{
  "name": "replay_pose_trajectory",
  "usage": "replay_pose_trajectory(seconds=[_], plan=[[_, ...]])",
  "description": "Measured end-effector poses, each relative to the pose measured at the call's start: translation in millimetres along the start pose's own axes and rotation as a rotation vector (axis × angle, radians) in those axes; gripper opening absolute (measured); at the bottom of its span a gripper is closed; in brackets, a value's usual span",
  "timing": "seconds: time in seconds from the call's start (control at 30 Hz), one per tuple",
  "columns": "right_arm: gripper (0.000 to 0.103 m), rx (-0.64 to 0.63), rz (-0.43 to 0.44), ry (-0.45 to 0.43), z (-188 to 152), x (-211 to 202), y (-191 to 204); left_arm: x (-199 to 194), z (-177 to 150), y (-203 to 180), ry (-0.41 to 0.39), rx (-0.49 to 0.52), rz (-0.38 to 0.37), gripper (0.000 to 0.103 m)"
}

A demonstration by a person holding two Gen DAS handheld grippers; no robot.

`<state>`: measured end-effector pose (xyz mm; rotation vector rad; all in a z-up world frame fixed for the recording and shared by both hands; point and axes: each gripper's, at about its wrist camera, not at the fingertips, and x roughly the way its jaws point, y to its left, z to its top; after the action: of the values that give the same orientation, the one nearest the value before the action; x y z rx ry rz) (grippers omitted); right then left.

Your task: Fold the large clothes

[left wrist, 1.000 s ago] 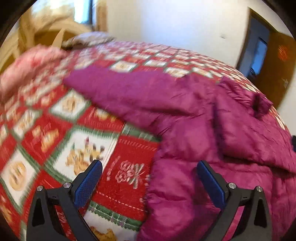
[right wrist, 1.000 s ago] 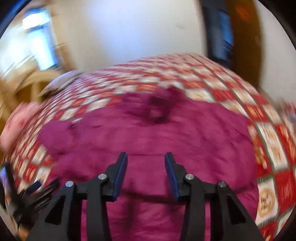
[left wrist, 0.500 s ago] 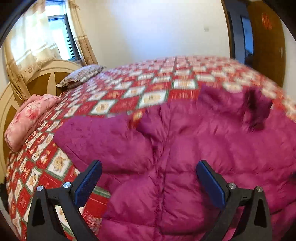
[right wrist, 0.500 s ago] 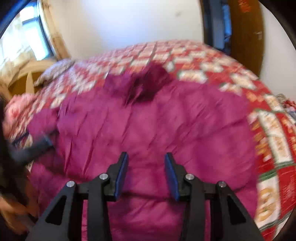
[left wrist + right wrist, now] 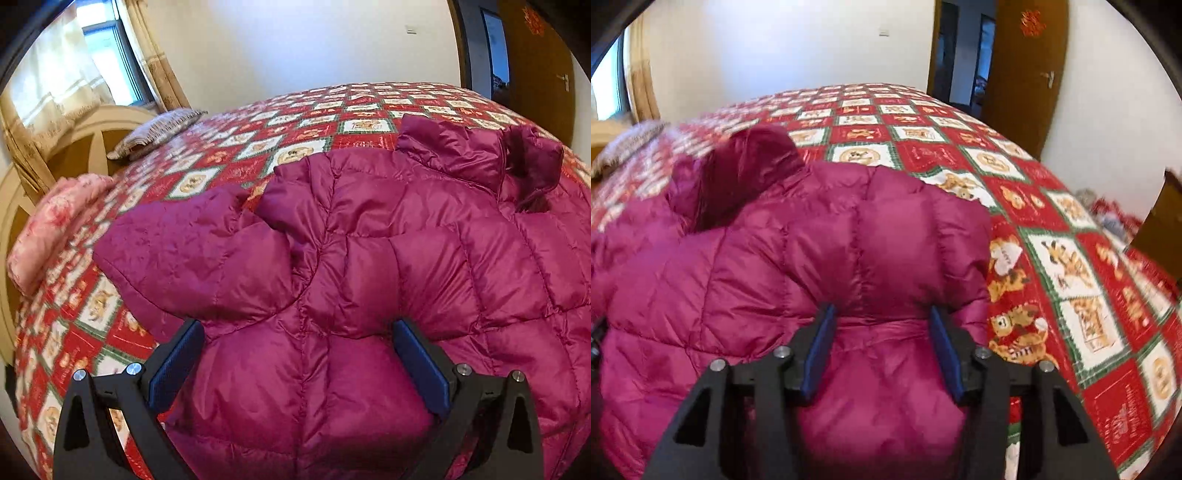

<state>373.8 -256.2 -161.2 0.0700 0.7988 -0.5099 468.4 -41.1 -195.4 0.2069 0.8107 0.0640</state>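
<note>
1. A magenta quilted puffer jacket (image 5: 388, 266) lies spread on a bed covered by a red, white and green patchwork quilt (image 5: 295, 136), collar end toward 12 o'clock in both views.
2. The left tongs (image 5: 299, 350) stand wide open above the jacket's body, gripping nothing. The fabric bulges up between the two blue pads, and whether the pads touch it cannot be told.
3. From the left tongs, one sleeve (image 5: 192, 258) juts out toward 10 o'clock, lying across the quilt with its cuff end at the far left.
4. The dark-lined collar (image 5: 532, 166) sits at about 1 o'clock from the left tongs, well apart from them.
5. The right tongs (image 5: 882, 343) are moderately open, narrower than the left pair, and hold nothing. They hover over the jacket (image 5: 812, 258) near its right-hand edge, with padded cloth filling the gap between the pads.
6. In the right wrist view the collar (image 5: 750, 166) rises at 11 o'clock from the tongs, and bare quilt (image 5: 1071, 258) shows from 1 through 4 o'clock.
7. A patterned pillow (image 5: 155, 131) and a pink pillow (image 5: 51, 229) lie by the headboard (image 5: 85, 140), at 10 to 11 o'clock of the left tongs, clear of the jacket.
</note>
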Motion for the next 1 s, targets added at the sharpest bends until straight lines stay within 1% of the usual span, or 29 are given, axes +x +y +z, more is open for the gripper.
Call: replay_pose_trajectory(seconds=[0.07, 0.1, 0.13, 0.17, 0.2, 0.27, 0.3, 0.33, 0.37, 0.4, 0.47, 0.5, 0.57, 0.6, 0.67, 0.7, 0.73, 0.77, 0.8, 0.83, 0.9, 0.93, 0.97, 1.0], plan=[[0.062, 0.005, 0.016, -0.003, -0.8, 0.9, -1.8, 1.0, -0.1, 8.5, 0.019, -0.046, -0.051, 0.102], [0.066, 0.017, 0.033, -0.007, -0.7, 0.8, -4.0, -0.7, -0.2, 16.1, 0.023, -0.078, -0.083, 0.102], [0.069, 0.026, 0.049, -0.011, -1.6, 0.4, -6.8, -5.0, -0.3, 25.9, 0.017, -0.111, -0.117, 0.102], [0.070, 0.035, 0.065, -0.016, -2.2, -2.0, -10.2, -11.6, 0.0, 37.1, -0.002, -0.139, -0.127, 0.102], [0.073, 0.041, 0.075, -0.021, -2.3, -2.3, -12.0, -18.1, 0.5, 46.3, -0.029, -0.158, -0.111, 0.102], [0.074, 0.045, 0.080, -0.027, -2.2, -1.5, -14.8, -33.1, 3.0, 77.3, -0.112, -0.210, -0.035, 0.102], [0.074, 0.044, 0.079, -0.028, -4.1, -3.9, -13.7, -35.3, 6.0, 94.8, -0.137, -0.240, -0.001, 0.102], [0.074, 0.042, 0.077, -0.027, -3.8, -3.3, -13.2, -32.9, 10.6, 111.9, -0.139, -0.269, 0.031, 0.102], [0.074, 0.041, 0.076, -0.027, -4.2, -4.5, -13.1, -27.2, 15.5, 125.4, -0.128, -0.290, 0.051, 0.102], [0.074, 0.040, 0.075, -0.029, -4.3, -5.2, -12.7, -16.8, 22.0, 144.1, -0.100, -0.320, 0.078, 0.102], [0.074, 0.041, 0.077, -0.027, -4.5, -4.9, -13.0, 8.6, 32.7, 181.9, -0.038, -0.406, 0.133, 0.102], [0.074, 0.042, 0.078, -0.027, -4.6, -4.8, -13.2, 25.2, 37.7, 203.4, -0.002, -0.473, 0.146, 0.102], [0.074, 0.044, 0.079, -0.031, -3.8, -5.7, -13.1, 51.5, 44.4, 230.0, 0.062, -0.575, 0.146, 0.102], [0.074, 0.043, 0.079, -0.030, -3.6, -5.7, -13.0, 62.8, 46.8, 237.6, 0.090, -0.610, 0.143, 0.102], [0.074, 0.041, 0.077, -0.028, -3.9, -5.7, -12.6, 84.9, 51.8, 247.9, 0.124, -0.655, 0.120, 0.102], [0.074, 0.039, 0.074, -0.027, -3.8, -5.8, -12.2, 90.9, 51.7, 248.3, 0.128, -0.661, 0.113, 0.102], [0.074, 0.038, 0.073, -0.027, -4.0, -5.7, -12.0, 97.3, 52.3, 247.1, 0.126, -0.667, 0.092, 0.096], [0.074, 0.038, 0.073, -0.027, -4.1, -5.6, -12.0, 102.0, 52.4, 244.8, 0.129, -0.675, 0.063, 0.072], [0.074, 0.039, 0.074, -0.027, -4.0, -5.6, -12.0, 108.5, 51.5, 243.8, 0.150, -0.684, 0.030, 0.062], [0.074, 0.039, 0.075, -0.026, -3.6, -5.5, -11.9, 113.2, 50.5, 242.0, 0.170, -0.689, 0.023, 0.057], [0.074, 0.036, 0.071, -0.025, -3.8, -5.5, -11.3, 111.7, 50.3, 239.3, 0.143, -0.686, 0.031, 0.050], [0.074, 0.034, 0.070, -0.025, -4.2, -5.5, -10.9, 112.1, 49.9, 238.2, 0.135, -0.679, 0.024, 0.033], [0.074, 0.033, 0.068, -0.026, -4.2, -5.5, -10.4, 113.6, 48.7, 237.9, 0.136, -0.676, 0.007, 0.020], [0.074, 0.032, 0.067, -0.026, -4.0, -5.5, -10.0, 114.5, 47.4, 239.7, 0.132, -0.681, -0.005, 0.018]])
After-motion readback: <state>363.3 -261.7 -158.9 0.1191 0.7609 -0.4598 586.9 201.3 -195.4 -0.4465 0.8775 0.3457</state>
